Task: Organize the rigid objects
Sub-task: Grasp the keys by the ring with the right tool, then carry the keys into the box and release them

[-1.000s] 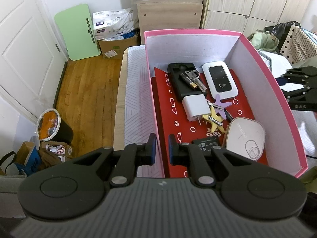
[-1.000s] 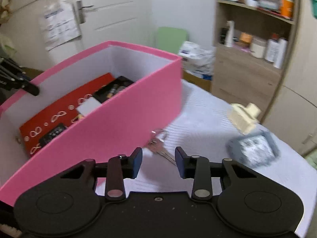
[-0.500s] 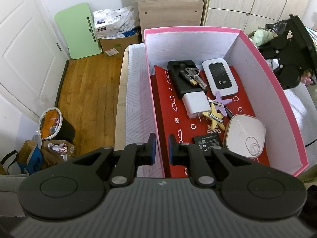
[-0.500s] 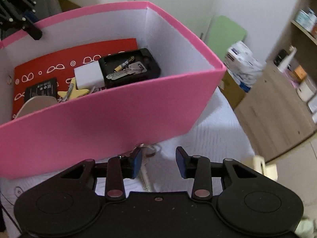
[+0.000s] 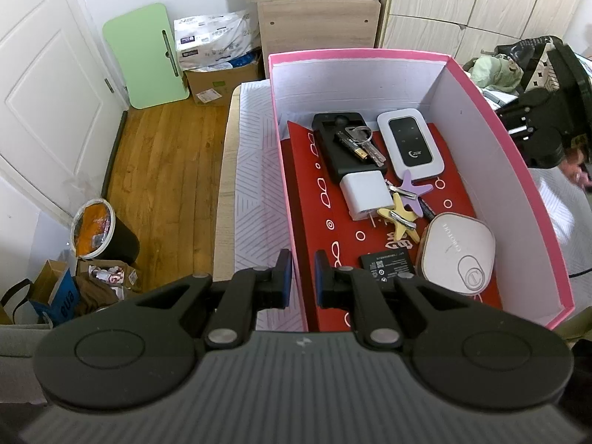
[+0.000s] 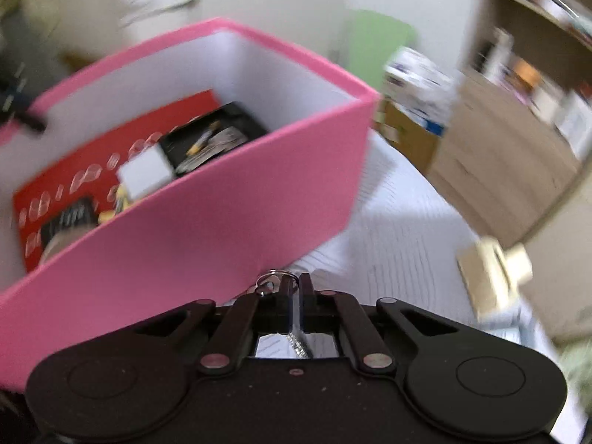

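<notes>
Right gripper (image 6: 295, 288) just closed on keys (image 6: 298, 340) (beside pink box (image 6: 207, 244)), left gripper (image 5: 302, 270) clamping box wall

The pink box (image 5: 518, 170) looks like matt cardboard, white inside, with a glossy printed red sheet (image 5: 314, 199) lining its floor. The keys (image 5: 357, 142) are shiny metal. The router (image 5: 410, 144) is glossy plastic. The floor (image 5: 166, 170) is varnished wood. The left tool (image 5: 302, 277) is matt black plastic.
</notes>
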{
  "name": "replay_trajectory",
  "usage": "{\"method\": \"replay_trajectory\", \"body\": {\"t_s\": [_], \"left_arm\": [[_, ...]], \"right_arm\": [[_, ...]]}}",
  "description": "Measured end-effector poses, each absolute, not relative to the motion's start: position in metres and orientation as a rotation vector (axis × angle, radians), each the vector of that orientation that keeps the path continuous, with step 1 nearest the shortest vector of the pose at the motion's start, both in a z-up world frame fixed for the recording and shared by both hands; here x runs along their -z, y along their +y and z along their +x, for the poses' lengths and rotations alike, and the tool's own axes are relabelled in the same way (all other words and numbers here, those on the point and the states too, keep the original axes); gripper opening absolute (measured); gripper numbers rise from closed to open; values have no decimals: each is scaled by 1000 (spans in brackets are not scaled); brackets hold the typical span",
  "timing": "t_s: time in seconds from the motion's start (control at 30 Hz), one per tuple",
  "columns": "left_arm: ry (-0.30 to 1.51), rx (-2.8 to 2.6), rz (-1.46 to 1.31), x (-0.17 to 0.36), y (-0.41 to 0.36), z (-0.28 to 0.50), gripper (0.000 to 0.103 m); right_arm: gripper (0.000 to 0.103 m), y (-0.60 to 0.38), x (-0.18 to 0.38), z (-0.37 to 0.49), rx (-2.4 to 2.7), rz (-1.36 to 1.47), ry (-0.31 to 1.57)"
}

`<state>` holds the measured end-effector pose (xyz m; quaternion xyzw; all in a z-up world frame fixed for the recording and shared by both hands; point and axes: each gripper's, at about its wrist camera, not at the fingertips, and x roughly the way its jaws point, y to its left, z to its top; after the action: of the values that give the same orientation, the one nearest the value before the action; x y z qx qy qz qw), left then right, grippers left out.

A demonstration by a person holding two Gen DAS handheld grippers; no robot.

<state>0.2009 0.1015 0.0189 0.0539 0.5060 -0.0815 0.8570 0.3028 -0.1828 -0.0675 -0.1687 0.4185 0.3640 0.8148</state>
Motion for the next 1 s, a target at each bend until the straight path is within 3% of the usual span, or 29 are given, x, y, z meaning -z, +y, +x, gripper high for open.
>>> {"method": "replay_trajectory", "body": {"t_s": [0.3,0.8,1.0], "left_arm": [[1064,180,104,-19,103,201,10],[1058,182,103,-20,103,200,10],[1059,185,113,-20,102,200,10]], "right_arm": [[3,-193,68,269,-605,-249,692],[3,-209,-23,226,-598,-243,489],[3,-194,-59,208,-698,-213,487]]}}
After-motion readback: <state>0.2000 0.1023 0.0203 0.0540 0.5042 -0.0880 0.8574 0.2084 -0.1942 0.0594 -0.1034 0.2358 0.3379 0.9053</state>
